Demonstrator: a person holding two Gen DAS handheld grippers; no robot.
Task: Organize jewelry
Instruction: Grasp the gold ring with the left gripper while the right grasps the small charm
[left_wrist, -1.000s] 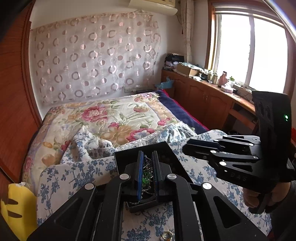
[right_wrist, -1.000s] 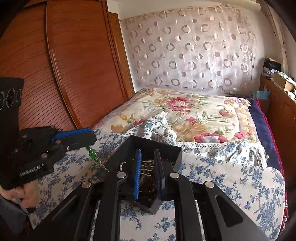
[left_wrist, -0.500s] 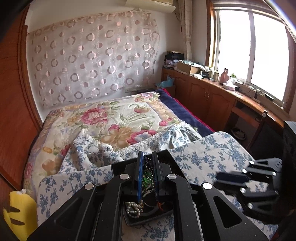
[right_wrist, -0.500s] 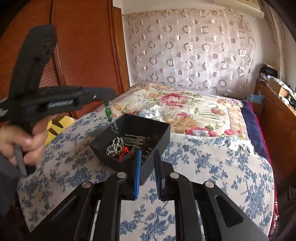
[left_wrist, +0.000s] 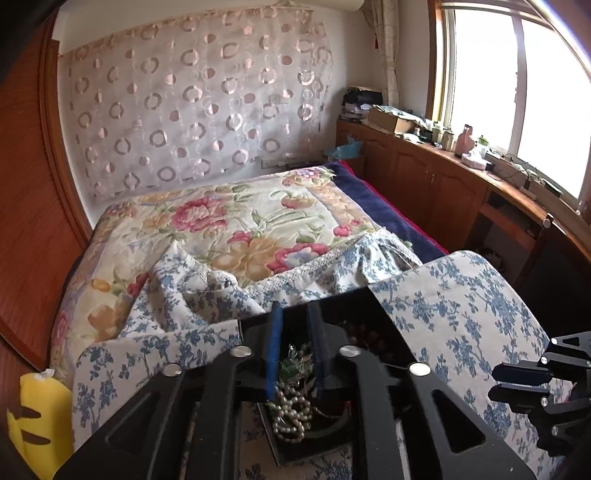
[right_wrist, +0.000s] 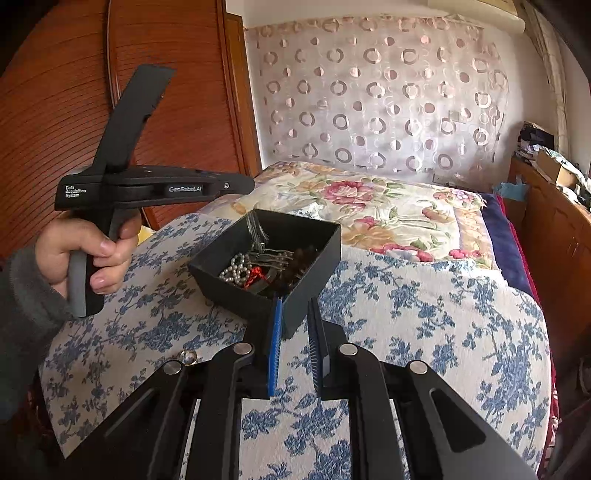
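Left wrist view: black box (left_wrist: 354, 306) mostly hidden behind the gripper frame, near wall cut off from sight. Green piece (left_wrist: 293, 363) between the jaws too tangled to identify. Right gripper (left_wrist: 517, 384) cropped at the frame edge. Items on windowsill (left_wrist: 476, 151) too small.

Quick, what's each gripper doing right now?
Left gripper: green necklace between its fingers, grip cannot be told.
Right gripper: slightly open, empty.

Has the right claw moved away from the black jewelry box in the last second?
Yes. The right claw has pulled back toward the near edge of the floral cloth; the black box now sits beyond its fingertips.
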